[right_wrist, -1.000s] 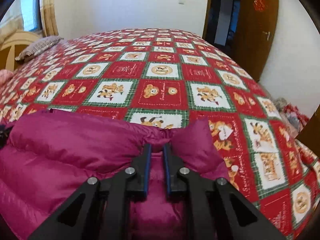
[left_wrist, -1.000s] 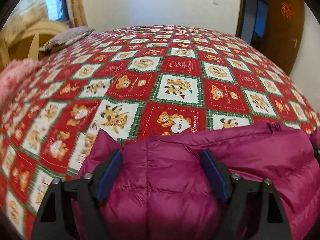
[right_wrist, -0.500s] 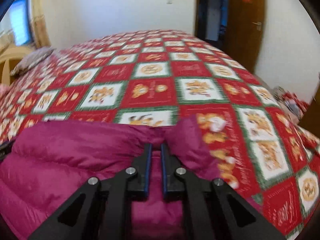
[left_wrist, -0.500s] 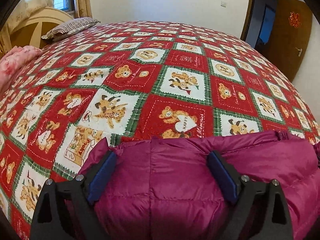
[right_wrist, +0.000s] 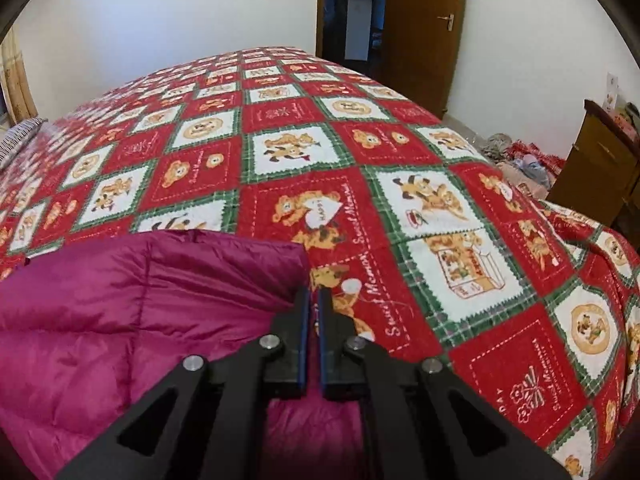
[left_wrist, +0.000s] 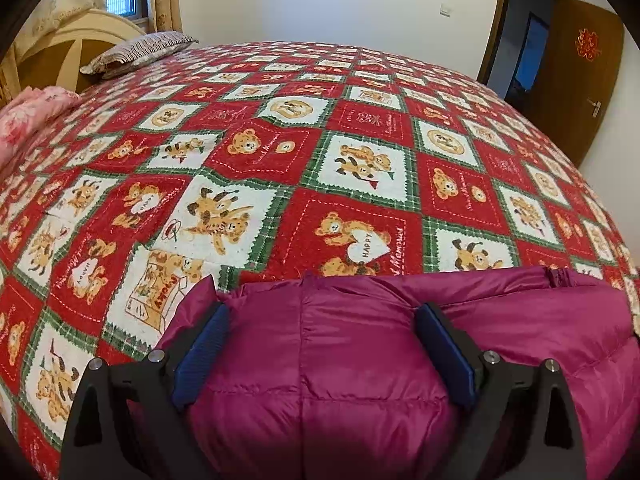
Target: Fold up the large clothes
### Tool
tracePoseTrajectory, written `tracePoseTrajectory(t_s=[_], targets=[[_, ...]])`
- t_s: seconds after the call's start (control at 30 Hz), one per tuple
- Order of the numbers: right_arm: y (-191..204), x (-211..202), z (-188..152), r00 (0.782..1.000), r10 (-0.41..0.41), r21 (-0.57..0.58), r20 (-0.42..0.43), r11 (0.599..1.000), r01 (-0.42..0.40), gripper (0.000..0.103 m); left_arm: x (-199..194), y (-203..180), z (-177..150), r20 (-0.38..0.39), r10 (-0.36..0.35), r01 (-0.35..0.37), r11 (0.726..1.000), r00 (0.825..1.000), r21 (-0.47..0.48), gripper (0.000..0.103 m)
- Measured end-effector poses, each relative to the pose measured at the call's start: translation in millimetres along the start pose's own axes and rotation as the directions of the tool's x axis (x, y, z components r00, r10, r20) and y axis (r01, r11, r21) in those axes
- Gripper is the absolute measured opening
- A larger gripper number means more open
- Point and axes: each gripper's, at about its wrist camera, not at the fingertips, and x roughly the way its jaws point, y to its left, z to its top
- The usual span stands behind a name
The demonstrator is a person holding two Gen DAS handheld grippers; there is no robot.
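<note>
A magenta puffer jacket lies folded on the bed, near its front edge; it also shows in the right wrist view. My left gripper is open, its two blue-padded fingers spread wide over the jacket's left part. My right gripper has its jaws nearly together at the jacket's right edge. No fabric shows between its fingertips; the jacket lies just to their left and beneath the fingers.
The bed carries a red, white and green bear-print quilt, also seen in the right wrist view. A grey pillow and pink bedding lie at the far left. A wooden door and cabinet stand to the right.
My right gripper has slid right and off the jacket corner it pinched; the corner now lies flat to its left. My left gripper stays open and has drawn back slightly.
</note>
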Motion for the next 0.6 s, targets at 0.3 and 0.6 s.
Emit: tracePoseTrajectory(t_s=[0.3,0.6], targets=[[12.7,-104.8,-15.0,0.976,0.176,-0.111,0.125,0.980,-0.162,0.008,-72.6,3.6,-12.8,0.012,-0.140,0.140,0.990,0.990,0.002,0.095],[94.8,-108.4,-65.4,0.937,0.345,-0.219,0.051,0.919,-0.327,0.008,-88.9,-63.2,-61.4,0.020,-0.108,0.104,0.984,0.994,0.144,0.095]])
